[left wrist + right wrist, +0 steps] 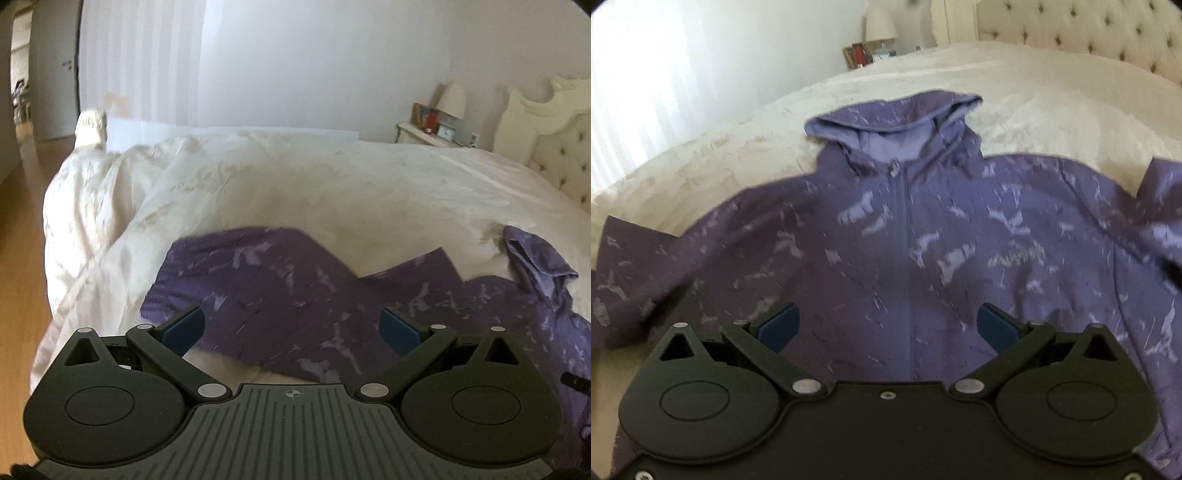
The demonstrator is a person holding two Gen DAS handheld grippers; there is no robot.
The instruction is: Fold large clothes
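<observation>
The left gripper [291, 330], a black two-finger claw with dark blue pads [183, 329], stands spread wide with nothing between its fingers. It hangs above a sleeve [258, 284] of the purple zip-front hooded jacket with pale lilac splashes [517, 317]; whether the pads touch the cloth cannot be told. The sleeve lies stretched out to the left across the cream quilted bedcover [332, 184], its cuff end near the left pad. To the right the jacket's hood [532, 254] shows as a crumpled fold.

The right gripper [888, 326], of the same black build with blue pads [995, 328], is likewise wide apart and empty. It is poised over the lower front of the jacket [849, 240], with the lilac zip line [903, 221] running up between the two fingers. The jacket lies front-up and fairly flat on the bedcover [1034, 81], hood [894, 118] towards the far side, one sleeve [635, 266] reaching off to the left and the other off to the right edge of the view.

Beyond the bed, the cream tufted headboard [1089, 33] stands on the right. A white bedside table [424, 134] holds a lamp with a pale shade [452, 99] and a small framed picture [424, 114]. White curtains [147, 66] hang on the far wall, and wooden floor [22, 229] shows at the left.
</observation>
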